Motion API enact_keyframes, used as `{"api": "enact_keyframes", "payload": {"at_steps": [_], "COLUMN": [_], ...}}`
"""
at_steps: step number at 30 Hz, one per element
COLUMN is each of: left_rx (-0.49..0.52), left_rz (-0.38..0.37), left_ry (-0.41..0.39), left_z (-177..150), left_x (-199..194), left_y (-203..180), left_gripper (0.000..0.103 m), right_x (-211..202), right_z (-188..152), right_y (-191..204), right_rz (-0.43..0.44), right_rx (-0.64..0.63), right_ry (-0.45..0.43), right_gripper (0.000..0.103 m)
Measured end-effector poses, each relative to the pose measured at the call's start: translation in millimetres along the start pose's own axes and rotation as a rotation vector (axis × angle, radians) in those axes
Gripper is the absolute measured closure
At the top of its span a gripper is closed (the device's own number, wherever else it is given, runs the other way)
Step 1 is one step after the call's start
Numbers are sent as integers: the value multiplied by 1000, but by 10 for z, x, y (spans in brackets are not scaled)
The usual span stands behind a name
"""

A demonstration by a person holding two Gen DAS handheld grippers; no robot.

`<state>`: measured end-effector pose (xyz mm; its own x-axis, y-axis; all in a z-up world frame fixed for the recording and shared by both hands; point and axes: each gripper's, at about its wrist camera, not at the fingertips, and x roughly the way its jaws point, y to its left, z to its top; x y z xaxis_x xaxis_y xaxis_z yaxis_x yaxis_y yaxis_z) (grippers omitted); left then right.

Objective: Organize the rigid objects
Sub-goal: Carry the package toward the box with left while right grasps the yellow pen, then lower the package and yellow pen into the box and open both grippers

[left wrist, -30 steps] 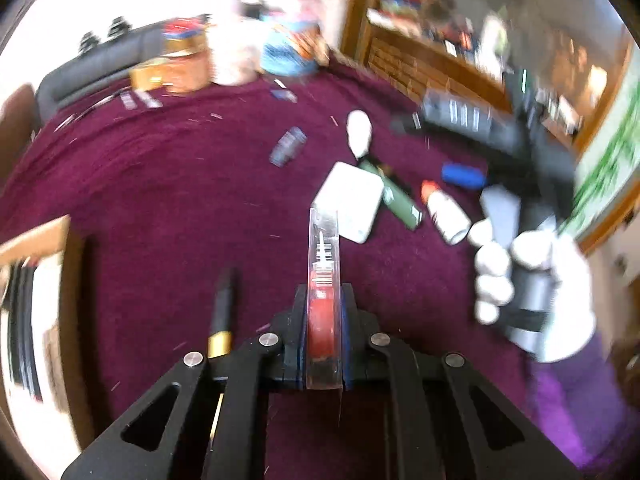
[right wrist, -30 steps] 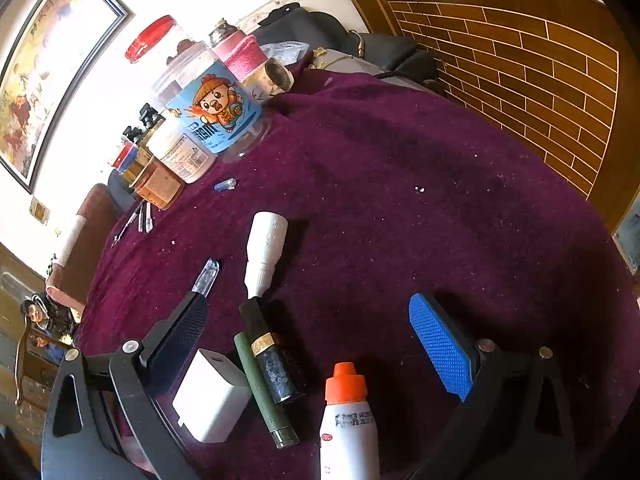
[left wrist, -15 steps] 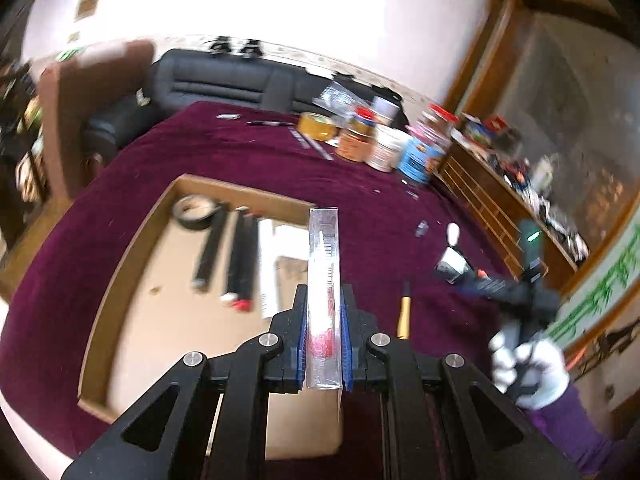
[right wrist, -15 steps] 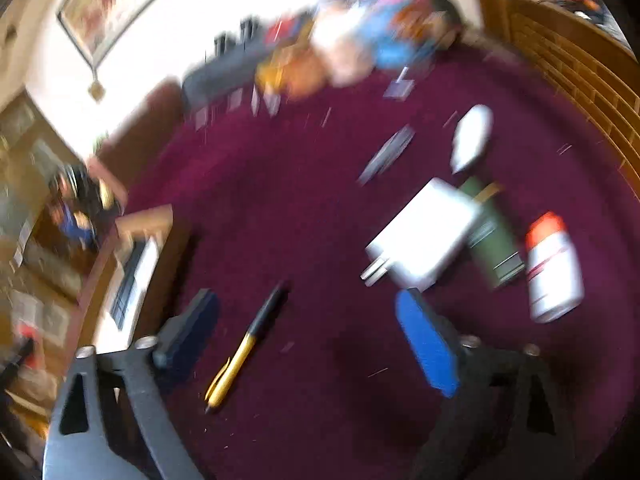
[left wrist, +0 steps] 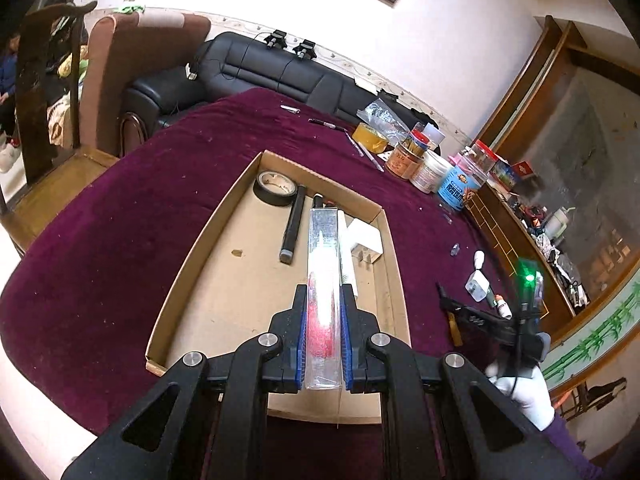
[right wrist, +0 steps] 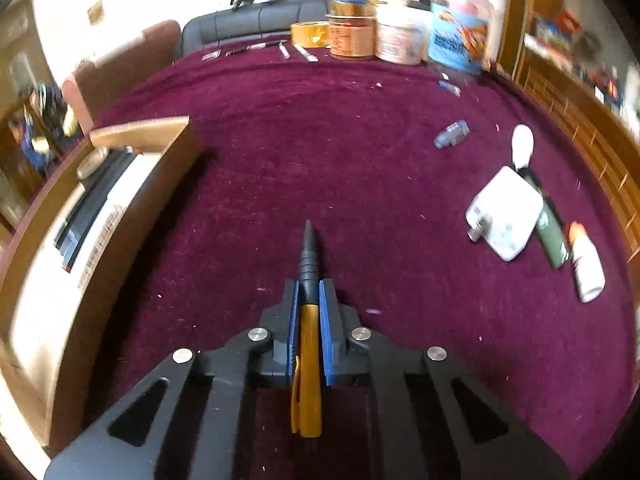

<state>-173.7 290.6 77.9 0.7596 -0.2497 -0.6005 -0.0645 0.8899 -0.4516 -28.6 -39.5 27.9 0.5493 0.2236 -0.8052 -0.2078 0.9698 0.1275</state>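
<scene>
My left gripper (left wrist: 324, 308) is shut on a clear plastic case with a red item inside (left wrist: 323, 280), held above the cardboard tray (left wrist: 200, 240). The tray holds a black tape roll (left wrist: 274, 187), a black stick (left wrist: 293, 229) and a white adapter (left wrist: 365, 242). My right gripper (right wrist: 309, 300) is shut on a yellow and black pen (right wrist: 309, 320), just above the purple cloth, right of the tray (right wrist: 132, 168). A white charger (right wrist: 506, 212), a green tube (right wrist: 552, 236) and a white bottle (right wrist: 586, 264) lie to its right.
Jars and tubs (left wrist: 432, 164) and a yellow tape roll (left wrist: 372, 136) stand at the table's far edge. A small clear cap (right wrist: 452, 134) and a white cap (right wrist: 522, 146) lie on the cloth. A black sofa (left wrist: 260, 68) is behind the table.
My left gripper has swung with the clear case from the loose items to above the tray. My right gripper has closed on the yellow pen, which lay on the cloth before.
</scene>
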Motion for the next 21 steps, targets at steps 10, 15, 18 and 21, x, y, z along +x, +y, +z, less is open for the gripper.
{"api": "enact_keyframes", "payload": {"at_steps": [10, 15, 18, 21], "left_rx": [17, 46, 56, 71], "left_rz": [67, 146, 198, 260], "left_ry": [70, 125, 173, 201], "left_z": [199, 331, 496, 623], "left_x": [350, 680, 958, 1159], "left_y": [77, 124, 183, 231], "left_gripper": [92, 92, 92, 92], "right_x": [-540, -708, -633, -506], "right_z": [231, 260, 278, 274], "right_y": [47, 374, 589, 770], "right_rz": [267, 416, 499, 543], "right_rx": [77, 40, 32, 22], "right_ry": [-75, -63, -9, 44], "right_gripper": [95, 95, 95, 95]}}
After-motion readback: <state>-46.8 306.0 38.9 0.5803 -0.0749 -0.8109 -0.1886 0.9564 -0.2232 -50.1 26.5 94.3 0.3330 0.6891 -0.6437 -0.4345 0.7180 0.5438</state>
